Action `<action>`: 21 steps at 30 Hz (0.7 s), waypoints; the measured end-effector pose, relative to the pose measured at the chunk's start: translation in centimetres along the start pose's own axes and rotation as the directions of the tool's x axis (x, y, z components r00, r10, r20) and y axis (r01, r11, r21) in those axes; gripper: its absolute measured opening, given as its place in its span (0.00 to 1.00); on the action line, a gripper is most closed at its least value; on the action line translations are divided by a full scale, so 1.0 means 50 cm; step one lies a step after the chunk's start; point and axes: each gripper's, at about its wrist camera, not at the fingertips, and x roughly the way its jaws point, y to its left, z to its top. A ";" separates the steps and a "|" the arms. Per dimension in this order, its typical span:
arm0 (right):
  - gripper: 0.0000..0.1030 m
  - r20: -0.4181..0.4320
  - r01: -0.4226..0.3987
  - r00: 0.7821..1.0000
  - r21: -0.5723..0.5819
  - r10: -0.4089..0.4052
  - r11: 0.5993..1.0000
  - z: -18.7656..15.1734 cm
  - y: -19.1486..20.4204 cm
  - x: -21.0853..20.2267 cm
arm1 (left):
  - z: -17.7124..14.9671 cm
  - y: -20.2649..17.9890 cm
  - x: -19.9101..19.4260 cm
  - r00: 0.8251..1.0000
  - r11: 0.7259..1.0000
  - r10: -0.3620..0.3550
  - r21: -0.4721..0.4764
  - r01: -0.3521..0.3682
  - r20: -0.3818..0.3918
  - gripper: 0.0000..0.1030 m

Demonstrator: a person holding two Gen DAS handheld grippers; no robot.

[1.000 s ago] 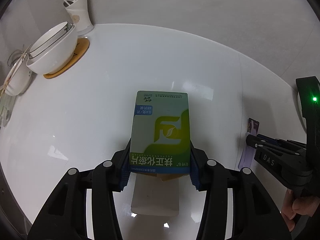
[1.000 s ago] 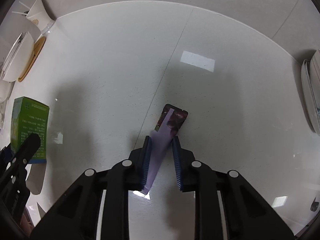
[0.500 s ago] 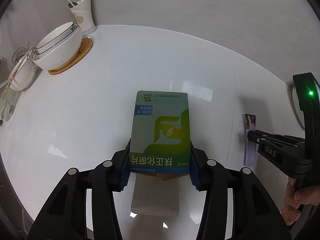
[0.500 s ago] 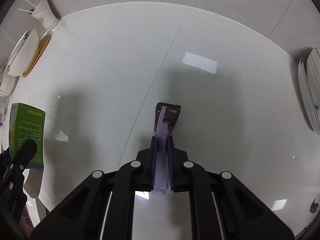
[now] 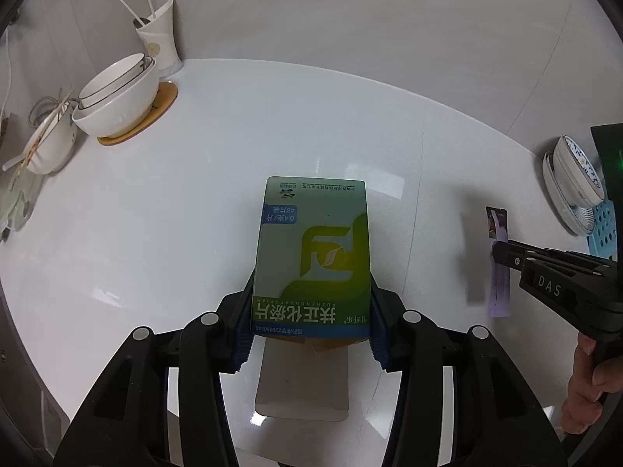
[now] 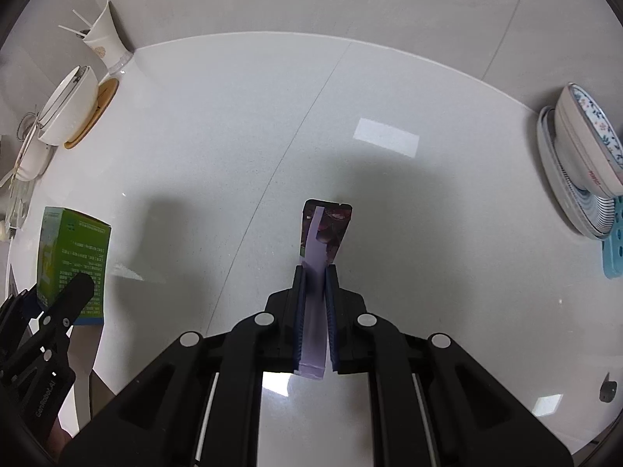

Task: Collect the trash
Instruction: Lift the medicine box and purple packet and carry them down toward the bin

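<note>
My left gripper (image 5: 311,307) is shut on a green and white medicine box (image 5: 315,249) and holds it above the white table, its open flap hanging below. The box also shows at the left of the right wrist view (image 6: 72,260). My right gripper (image 6: 314,276) is shut on a thin purple wrapper (image 6: 323,233), held edge-up above the table. That wrapper also shows at the right of the left wrist view (image 5: 498,257), clamped in the right gripper (image 5: 496,251).
White stacked bowls (image 5: 117,101) on a wooden coaster and a white cup with sticks (image 5: 157,39) stand at the far left. Patterned plates and bowls (image 6: 580,155) lean at the right by a blue perforated mat (image 6: 613,249). The white table (image 6: 233,136) has a seam.
My right gripper has shut on the purple wrapper and lifted it off the table. Both grippers have risen, so the table looks farther away. The left grip on the box is unchanged.
</note>
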 end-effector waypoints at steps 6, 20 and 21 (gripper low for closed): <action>0.09 0.034 0.007 0.999 0.002 -0.007 1.000 -0.049 -0.030 -0.060 | -0.032 -0.015 -0.032 1.000 1.000 -0.016 0.013 0.016 0.013 0.45; 0.09 0.075 0.027 0.997 0.111 -0.035 0.993 -0.140 -0.062 -0.125 | -0.094 -0.054 -0.080 0.998 0.991 -0.069 0.116 0.068 0.005 0.45; 0.09 0.078 0.029 0.996 0.115 -0.038 0.993 -0.148 -0.063 -0.129 | -0.099 -0.056 -0.083 0.997 0.990 -0.073 0.122 0.072 0.005 0.45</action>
